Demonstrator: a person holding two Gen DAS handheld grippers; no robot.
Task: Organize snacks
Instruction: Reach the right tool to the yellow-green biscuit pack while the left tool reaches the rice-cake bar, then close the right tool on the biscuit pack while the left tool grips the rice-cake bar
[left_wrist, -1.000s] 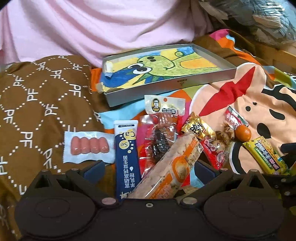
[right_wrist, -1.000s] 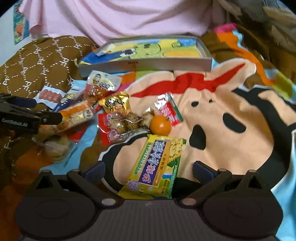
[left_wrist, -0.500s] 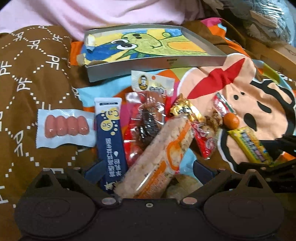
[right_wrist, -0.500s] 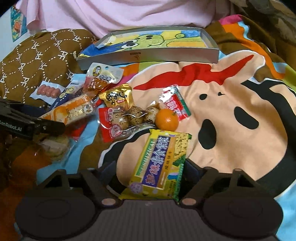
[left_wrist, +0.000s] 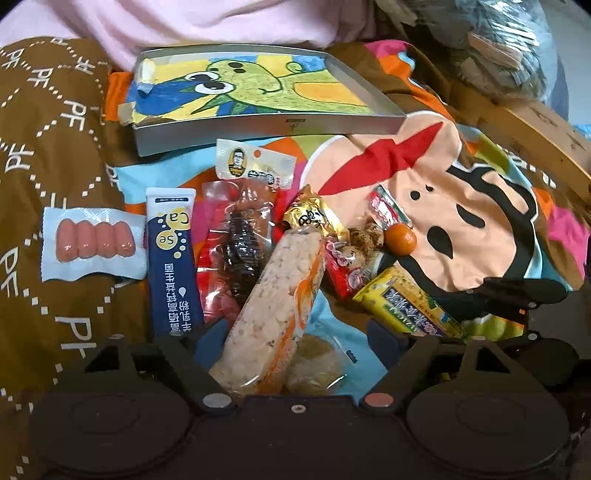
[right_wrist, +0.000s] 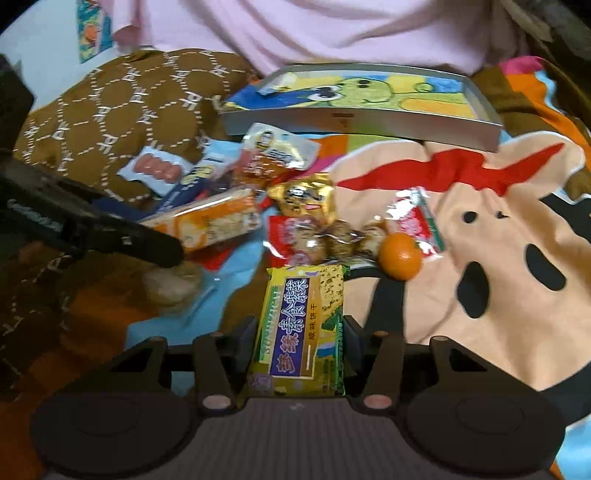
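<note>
- The right gripper (right_wrist: 299, 332) is closing, its fingers (right_wrist: 248, 330) drawn in against the long edges of the yellow biscuit pack (right_wrist: 301, 332), which lies flat between them, its far end pointing at the grey tray (right_wrist: 369, 123).
- That pack looks light and fairly stiff, with glossy film over brittle biscuits. So the sides near the middle are the place to hold, with gentle pressure; a hard squeeze could crack what is inside, and the film may slip.
- The left gripper (left_wrist: 295, 334) is closing too, but its fingers (left_wrist: 208, 336) stand apart on either side of the rice cracker bar (left_wrist: 275, 308), and the right-hand finger sits well clear of the bar.
- The bar rests near-side of the tray, tilted on top of a clear round-cake packet (left_wrist: 317, 365) — it may rock or slide off as the fingers meet it. It seems light, crumbly and crinkly-wrapped; its lower third, between the fingers, is a fair grip point.
- Further toward the tray lie a blue sachet (left_wrist: 171, 262), a sausage pack (left_wrist: 92, 243), a dark meat snack pack (left_wrist: 240, 240), a gold wrapper (left_wrist: 314, 219) and a small orange (left_wrist: 400, 238) — all on the printed blanket (left_wrist: 480, 192).
</note>
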